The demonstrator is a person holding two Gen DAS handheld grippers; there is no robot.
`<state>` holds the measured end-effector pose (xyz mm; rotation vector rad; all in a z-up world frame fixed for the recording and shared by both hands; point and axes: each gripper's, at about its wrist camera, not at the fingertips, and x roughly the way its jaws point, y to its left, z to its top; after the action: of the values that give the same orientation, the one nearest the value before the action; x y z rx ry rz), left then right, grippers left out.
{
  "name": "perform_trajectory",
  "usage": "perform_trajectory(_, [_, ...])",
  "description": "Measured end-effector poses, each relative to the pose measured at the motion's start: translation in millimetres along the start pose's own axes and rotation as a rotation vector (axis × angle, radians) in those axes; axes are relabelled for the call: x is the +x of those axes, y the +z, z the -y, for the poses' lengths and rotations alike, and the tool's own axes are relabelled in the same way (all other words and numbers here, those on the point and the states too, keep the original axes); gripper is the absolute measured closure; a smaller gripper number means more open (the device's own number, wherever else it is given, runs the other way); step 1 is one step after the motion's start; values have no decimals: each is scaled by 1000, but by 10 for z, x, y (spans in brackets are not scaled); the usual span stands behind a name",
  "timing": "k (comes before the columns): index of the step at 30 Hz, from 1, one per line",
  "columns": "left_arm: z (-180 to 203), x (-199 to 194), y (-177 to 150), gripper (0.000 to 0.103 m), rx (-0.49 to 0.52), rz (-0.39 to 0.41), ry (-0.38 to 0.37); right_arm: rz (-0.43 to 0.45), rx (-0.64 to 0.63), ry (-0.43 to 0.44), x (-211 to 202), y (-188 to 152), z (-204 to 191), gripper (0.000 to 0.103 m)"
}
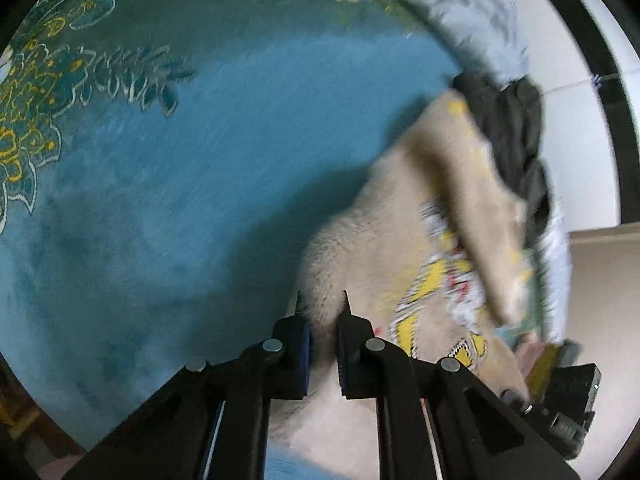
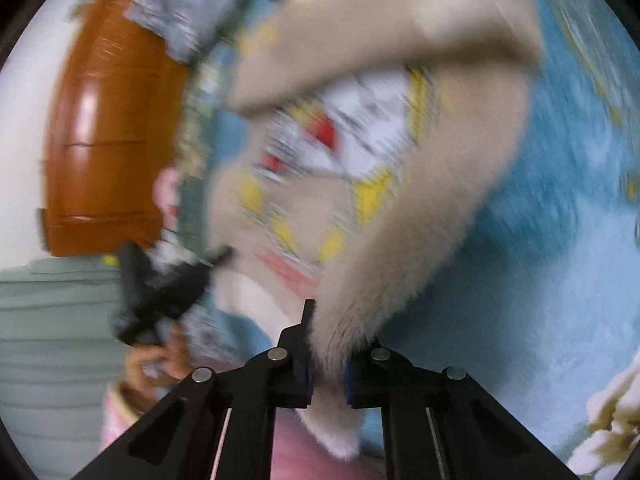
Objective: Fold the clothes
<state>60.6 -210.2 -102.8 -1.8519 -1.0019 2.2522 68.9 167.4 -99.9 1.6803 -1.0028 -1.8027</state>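
A beige fuzzy sweater (image 1: pixel 404 236) with a yellow, white and red print hangs lifted over a blue carpet (image 1: pixel 200 160). My left gripper (image 1: pixel 322 308) is shut on one fuzzy edge of it. My right gripper (image 2: pixel 332 320) is shut on another edge of the same sweater (image 2: pixel 360 184), which hangs in front of the camera; its right fingertip is hidden by the fabric. The left gripper (image 2: pixel 168 292) and the hand that holds it show at the left of the right wrist view. The right wrist view is blurred.
A dark garment (image 1: pixel 516 136) and a light blue-grey garment (image 1: pixel 476 16) lie at the carpet's far right edge. The carpet has a gold and white floral border (image 1: pixel 36 112). A brown wooden door (image 2: pixel 104 152) stands by pale flooring (image 2: pixel 56 320).
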Motion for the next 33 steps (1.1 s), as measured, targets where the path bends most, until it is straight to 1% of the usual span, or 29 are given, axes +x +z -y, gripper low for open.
perform_trajectory(2, [86,-173,20,93,-16,23,-71,76,-2,69,-243,114,-158,92])
perform_trajectory(4, [175,-352,74,93,-28,49,-142,151,0,119,-517,194,-255,92])
perform_trajectory(5, [229,-432,81,93,-37,56,-175,189,-4,137,-645,216,-316,92])
perform_trajectory(7, [339,-571,54,93,-49,66,-231,233,-12,146,-845,204,-386,92])
perform_trajectory(11, [587,-789,-45,93,-58,77,-317,289,-22,156,-1156,-19,-409,92])
perform_trajectory(13, [751,-875,-42,93,-57,84,-346,311,-18,167,-1203,-116,-430,92])
perform_trajectory(14, [675,-963,-137,93,-64,84,-357,323,-6,175,-1227,-173,-438,92])
perform_trajectory(15, [694,-1006,-162,93,-85,82,-380,334,7,183,-1252,-228,-444,92])
perform_trajectory(18, [779,-952,-121,93,-167,54,-431,352,50,179,-1393,-266,-333,92])
perform_trajectory(21, [834,-783,-63,93,-226,42,-405,359,123,186,-1466,-212,-128,92])
perform_trajectory(24, [883,-545,35,93,-292,25,-359,342,211,192,-1349,-40,55,92])
perform_trajectory(26, [904,-362,129,93,-308,42,-308,323,246,201,-1263,72,148,92])
perform_trajectory(27, [877,-249,176,93,-338,43,-318,314,262,205,-1220,129,192,92])
perform_trajectory(30, [829,1,302,93,-373,53,-373,303,268,193,-1151,325,287,92])
perform_trajectory(32, [861,106,388,92,-351,63,-408,308,294,206,-1126,443,378,92])
perform_trajectory(33, [897,165,448,91,-319,69,-427,315,310,209,-1114,512,425,92])
